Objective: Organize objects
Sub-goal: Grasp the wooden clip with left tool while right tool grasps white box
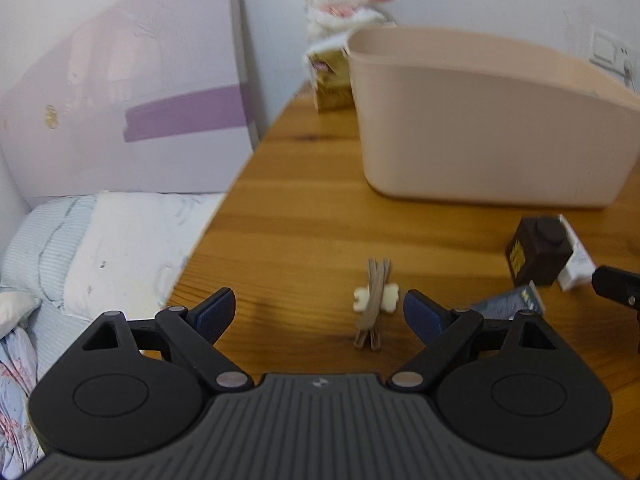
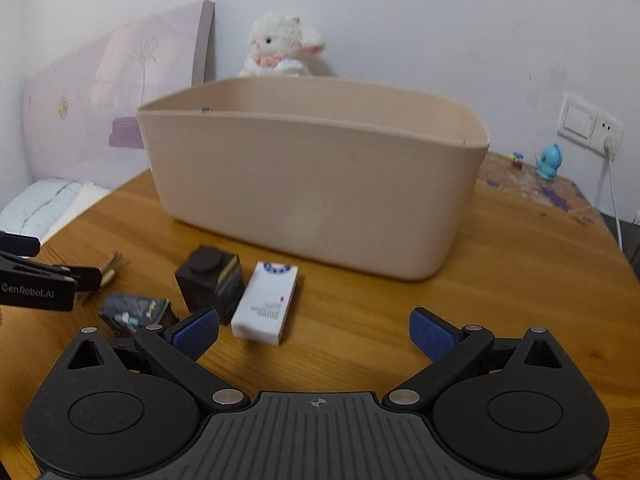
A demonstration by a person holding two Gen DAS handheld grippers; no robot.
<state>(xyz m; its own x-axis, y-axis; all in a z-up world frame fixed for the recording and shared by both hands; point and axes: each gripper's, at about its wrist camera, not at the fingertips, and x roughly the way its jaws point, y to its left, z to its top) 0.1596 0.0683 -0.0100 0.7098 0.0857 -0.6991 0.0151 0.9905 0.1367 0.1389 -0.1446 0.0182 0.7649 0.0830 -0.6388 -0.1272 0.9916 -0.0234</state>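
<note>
A beige plastic bin (image 2: 312, 184) stands on the wooden table (image 2: 500, 280); it also shows in the left wrist view (image 1: 480, 128). In front of it lie a white box (image 2: 266, 304), a dark brown box (image 2: 212, 276) and a small dark packet (image 2: 134, 312). A hair clip with a white bone shape (image 1: 376, 304) lies between my left gripper's open fingers. My left gripper (image 1: 320, 312) is open and empty. My right gripper (image 2: 314, 334) is open and empty, just right of the white box. The brown box (image 1: 538, 250) and the packet (image 1: 512, 302) sit right of the left gripper.
A white plush lamb (image 2: 280, 46) sits behind the bin on a gold box (image 1: 330, 76). A blue figurine (image 2: 549, 162) stands at the far right by a wall socket (image 2: 592, 128). The table's left edge drops to a bed (image 1: 80, 248) with a headboard (image 1: 120, 92).
</note>
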